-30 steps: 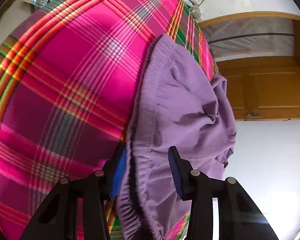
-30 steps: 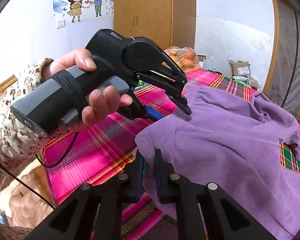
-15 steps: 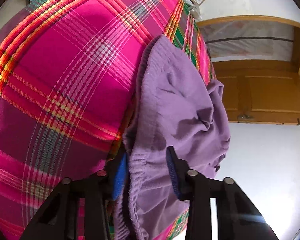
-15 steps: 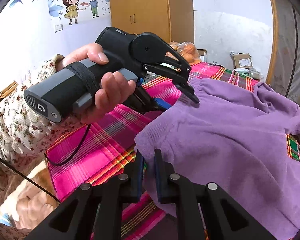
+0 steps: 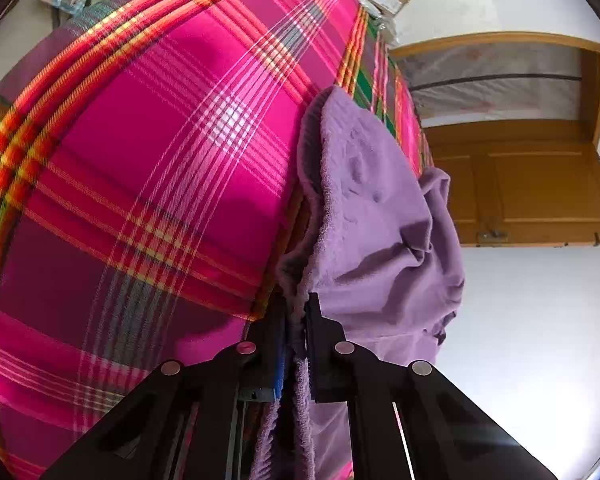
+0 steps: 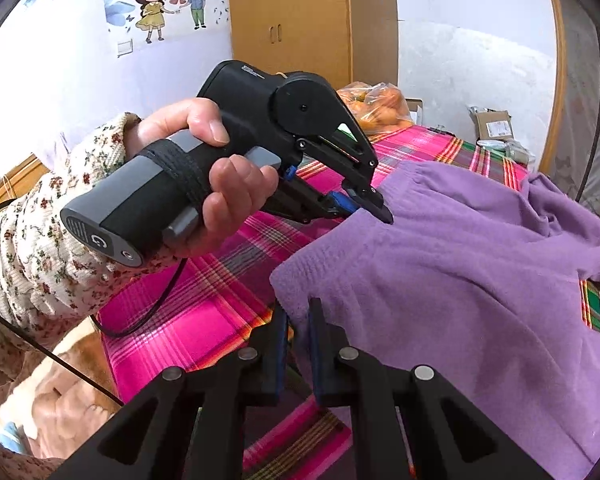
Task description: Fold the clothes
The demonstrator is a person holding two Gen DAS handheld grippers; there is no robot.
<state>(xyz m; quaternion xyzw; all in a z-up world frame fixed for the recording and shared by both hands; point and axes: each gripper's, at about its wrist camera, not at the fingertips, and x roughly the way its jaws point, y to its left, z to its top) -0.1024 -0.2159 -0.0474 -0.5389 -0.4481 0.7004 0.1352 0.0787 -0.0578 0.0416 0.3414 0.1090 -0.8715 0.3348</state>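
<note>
Two grippers pinch one hem of the purple garment, which lies on the plaid blanket toward its far edge: left gripper and right gripper each clamp fabric between nearly closed fingers.

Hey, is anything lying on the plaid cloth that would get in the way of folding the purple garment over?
Nothing visible does. Both the left gripper and right gripper are already shut on the purple garment along one edge, and the plaid cloth around it is bare. The boxes sit at its far end.
</note>
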